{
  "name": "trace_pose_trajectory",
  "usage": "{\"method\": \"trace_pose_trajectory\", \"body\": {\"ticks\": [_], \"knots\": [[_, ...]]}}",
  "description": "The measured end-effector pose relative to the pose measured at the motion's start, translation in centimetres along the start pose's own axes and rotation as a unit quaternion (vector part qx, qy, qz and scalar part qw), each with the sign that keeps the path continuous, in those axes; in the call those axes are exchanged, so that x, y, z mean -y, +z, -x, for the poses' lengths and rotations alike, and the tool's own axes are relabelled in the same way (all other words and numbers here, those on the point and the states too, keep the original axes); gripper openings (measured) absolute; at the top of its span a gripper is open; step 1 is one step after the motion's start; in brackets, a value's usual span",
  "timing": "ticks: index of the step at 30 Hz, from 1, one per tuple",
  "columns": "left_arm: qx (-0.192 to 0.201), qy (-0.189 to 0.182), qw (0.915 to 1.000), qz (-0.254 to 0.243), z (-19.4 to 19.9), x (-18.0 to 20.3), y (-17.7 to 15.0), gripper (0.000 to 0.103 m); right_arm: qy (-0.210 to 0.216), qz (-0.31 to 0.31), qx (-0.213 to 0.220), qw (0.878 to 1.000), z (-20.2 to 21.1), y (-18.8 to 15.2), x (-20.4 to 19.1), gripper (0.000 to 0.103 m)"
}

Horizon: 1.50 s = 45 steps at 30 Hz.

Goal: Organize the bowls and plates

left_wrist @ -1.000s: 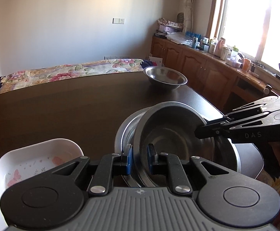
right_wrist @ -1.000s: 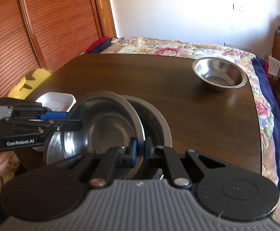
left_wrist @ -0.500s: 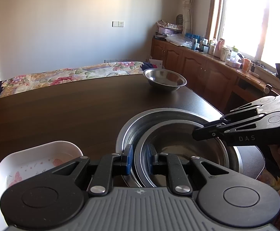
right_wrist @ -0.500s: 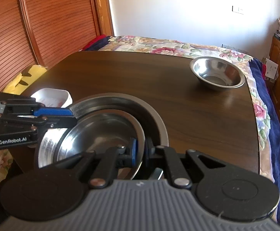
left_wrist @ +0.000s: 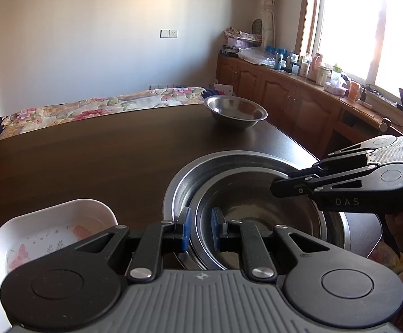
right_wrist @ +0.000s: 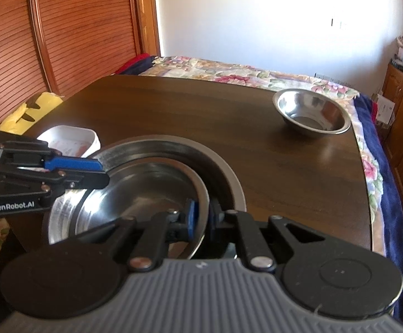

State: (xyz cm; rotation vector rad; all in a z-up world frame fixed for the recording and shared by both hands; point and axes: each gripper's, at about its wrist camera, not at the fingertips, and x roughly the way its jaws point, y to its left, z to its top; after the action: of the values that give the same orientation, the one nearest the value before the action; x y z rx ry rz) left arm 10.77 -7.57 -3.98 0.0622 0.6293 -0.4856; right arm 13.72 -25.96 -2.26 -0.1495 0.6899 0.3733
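At lower centre, left gripper and right gripper each clamp opposite rims of the inner steel bowl, keeping it level while nesting it inside the larger bowl.

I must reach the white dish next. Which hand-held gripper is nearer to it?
Left. The left hand-held gripper sits beside the white dish; the right hand-held gripper grips the steel bowl's far rim, farther away.

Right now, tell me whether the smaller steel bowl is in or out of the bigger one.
In: the smaller bowl sits nested inside the bigger bowl.

Steel bowls, white floral dish, dk brown table.
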Motion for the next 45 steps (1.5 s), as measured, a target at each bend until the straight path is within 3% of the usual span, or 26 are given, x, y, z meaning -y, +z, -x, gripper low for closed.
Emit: {"method": "trace_pose_trajectory", "body": {"ticks": [13, 29, 35, 38, 42, 44, 45], "knots": [[0.0, 0.001, 1.0, -0.002, -0.2, 0.1, 0.0, 0.017, -0.062, 0.067, 0.061, 0.994, 0.9, 0.0, -2.1, 0.013], [0.024, -0.007, 0.9997, -0.003, 0.8, 0.4, 1.0, 0.021, -0.064, 0.034, 0.085, 0.994, 1.7, 0.5, -0.6, 0.013], [0.042, -0.009, 0.999, -0.014, 0.4, 1.4, 3.0, 0.037, -0.073, 0.011, 0.108, 0.991, 2.1, 1.0, 1.3, 0.013], [0.049, -0.007, 0.9986, -0.019, -0.3, 1.8, 4.0, 0.049, -0.077, -0.002, 0.119, 0.99, 2.2, 1.2, 2.5, 0.013], [0.063, 0.001, 0.9979, -0.016, -1.4, 1.9, 5.5, 0.076, -0.085, -0.013, 0.135, 0.987, 2.1, 1.6, 4.3, 0.013], [0.074, 0.005, 0.9971, -0.018, -1.9, 1.9, 6.2, 0.086, -0.088, -0.016, 0.142, 0.986, 1.9, 1.7, 5.2, 0.019], [0.076, 0.01, 0.9969, -0.021, -2.3, 2.0, 6.6, 0.093, -0.09, -0.018, 0.146, 0.985, 1.9, 1.7, 5.6, 0.035]]}}
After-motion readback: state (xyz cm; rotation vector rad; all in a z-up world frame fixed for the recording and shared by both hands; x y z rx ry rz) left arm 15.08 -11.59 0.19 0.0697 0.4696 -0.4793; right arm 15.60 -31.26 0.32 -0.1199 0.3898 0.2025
